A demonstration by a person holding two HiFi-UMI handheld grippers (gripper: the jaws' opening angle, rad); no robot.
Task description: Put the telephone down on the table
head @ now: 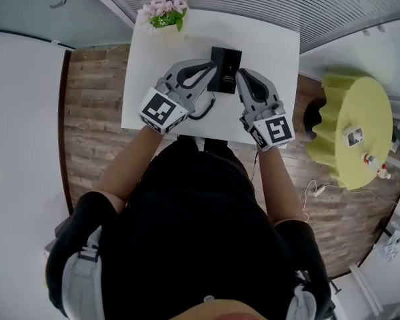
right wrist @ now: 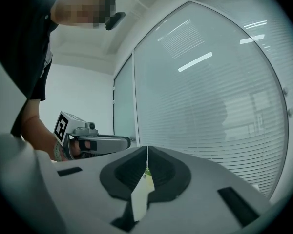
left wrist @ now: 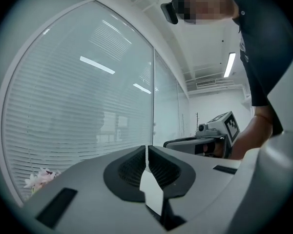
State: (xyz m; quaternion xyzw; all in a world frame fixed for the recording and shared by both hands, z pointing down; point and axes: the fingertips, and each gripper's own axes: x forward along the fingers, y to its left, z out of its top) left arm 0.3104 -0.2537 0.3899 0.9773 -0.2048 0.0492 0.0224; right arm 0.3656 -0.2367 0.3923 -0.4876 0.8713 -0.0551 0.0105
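Note:
The black telephone [head: 225, 70] lies flat on the white table [head: 273, 52], and its dark cord [head: 204, 109] curls toward the near edge. My left gripper [head: 211, 65] hangs over the phone's left edge and my right gripper [head: 243, 75] over its right edge. Both are held level above the table and point at the glass wall. In the left gripper view the jaws [left wrist: 146, 152] are shut with nothing between them. The right gripper view shows the same for its jaws [right wrist: 147, 155]. Each gripper view shows the other gripper beside it, but not the telephone.
A pot of pink flowers [head: 163, 9] stands at the table's far left corner. A round yellow-green table [head: 357, 129] with small items stands to the right on the wooden floor [head: 93, 125]. A glass wall with blinds [left wrist: 78, 96] runs behind the table.

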